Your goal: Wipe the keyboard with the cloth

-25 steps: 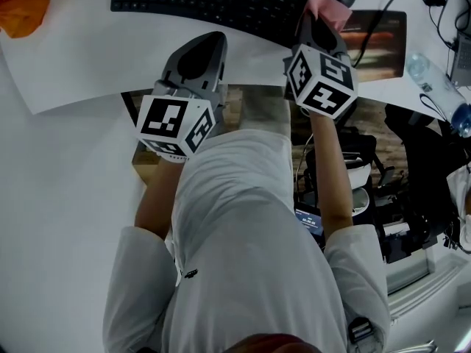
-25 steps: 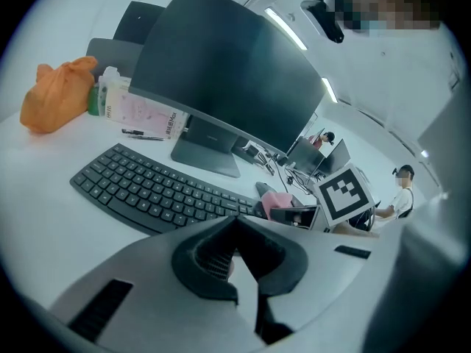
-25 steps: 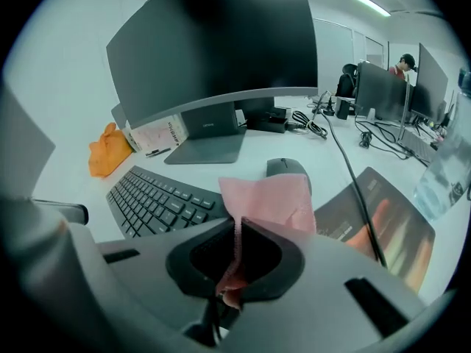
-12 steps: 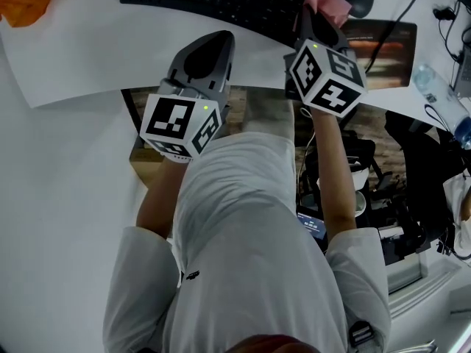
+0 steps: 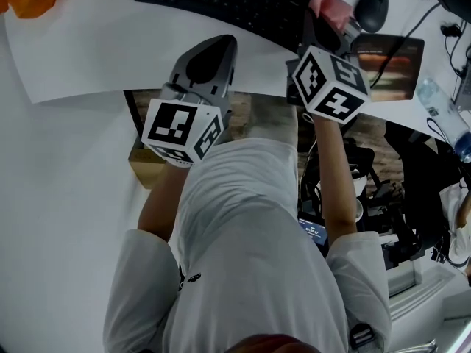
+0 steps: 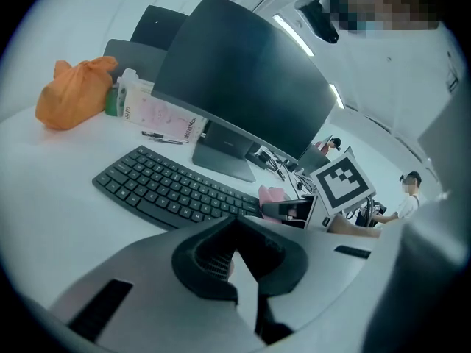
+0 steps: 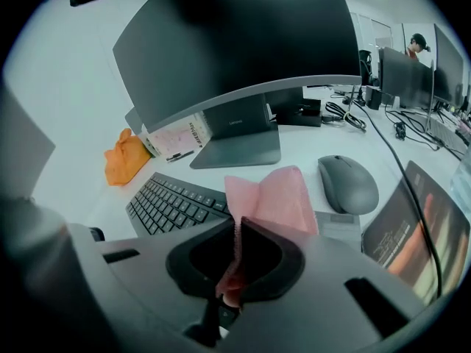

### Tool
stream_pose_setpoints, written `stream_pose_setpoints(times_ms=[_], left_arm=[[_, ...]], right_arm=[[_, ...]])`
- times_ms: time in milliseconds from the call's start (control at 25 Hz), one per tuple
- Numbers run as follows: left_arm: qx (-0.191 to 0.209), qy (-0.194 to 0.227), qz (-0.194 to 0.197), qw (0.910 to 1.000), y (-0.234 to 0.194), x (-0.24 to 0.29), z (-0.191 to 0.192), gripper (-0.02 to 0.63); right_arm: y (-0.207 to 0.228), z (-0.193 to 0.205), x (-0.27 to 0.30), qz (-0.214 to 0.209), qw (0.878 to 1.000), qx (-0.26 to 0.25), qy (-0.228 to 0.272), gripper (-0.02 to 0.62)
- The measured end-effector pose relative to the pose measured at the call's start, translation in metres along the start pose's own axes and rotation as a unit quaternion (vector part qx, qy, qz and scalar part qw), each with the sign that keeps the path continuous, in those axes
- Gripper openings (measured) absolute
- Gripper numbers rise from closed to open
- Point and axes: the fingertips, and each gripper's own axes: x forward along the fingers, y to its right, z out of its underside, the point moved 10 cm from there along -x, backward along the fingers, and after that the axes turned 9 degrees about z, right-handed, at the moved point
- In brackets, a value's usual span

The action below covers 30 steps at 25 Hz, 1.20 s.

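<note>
Pink cloth is gripped by the right tongs at the right end of the black keyboard; the left tongs are closed on nothing.

The cloth is pinched between the right tongs' dark pads, and its free part stands up above them, between the keyboard's right end and the grey mouse. Whether the cloth touches the keys cannot be told. The left tongs are held over the near edge of the white desk, apart from the keyboard. A dark curved monitor is seen behind the keyboard, and an orange bag lies at the desk's far left.
</note>
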Motion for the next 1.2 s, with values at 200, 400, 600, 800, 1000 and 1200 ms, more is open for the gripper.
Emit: stream_pose_setpoints(times_ms=[200, 400, 600, 800, 1000, 1200], left_arm=[[-0.002, 0.006, -0.004, 1.0000, -0.005, -0.003, -0.001, 0.018], [-0.006, 0.013, -0.009, 0.9999, -0.007, -0.008, 0.001, 0.018], [-0.015, 0.017, -0.015, 0.9996, -0.013, -0.015, 0.003, 0.018], [-0.018, 0.024, -0.023, 0.9993, -0.020, -0.024, 0.003, 0.018], [-0.024, 0.031, -0.030, 0.9988, -0.027, -0.031, 0.004, 0.018], [-0.033, 0.039, -0.040, 0.9979, -0.035, -0.040, 0.006, 0.018]], right_arm=[[-0.017, -0.002, 0.005, -0.023, 1.000, 0.000, -0.002, 0.018], [-0.036, -0.004, 0.011, -0.046, 0.999, -0.009, -0.003, 0.018], [-0.051, -0.008, 0.017, -0.065, 0.998, 0.002, -0.011, 0.018], [-0.066, -0.012, 0.023, -0.077, 0.997, 0.004, -0.014, 0.018], [-0.081, -0.016, 0.030, -0.087, 0.996, 0.000, -0.017, 0.018], [-0.095, -0.019, 0.036, -0.095, 0.995, -0.004, -0.018, 0.018]])
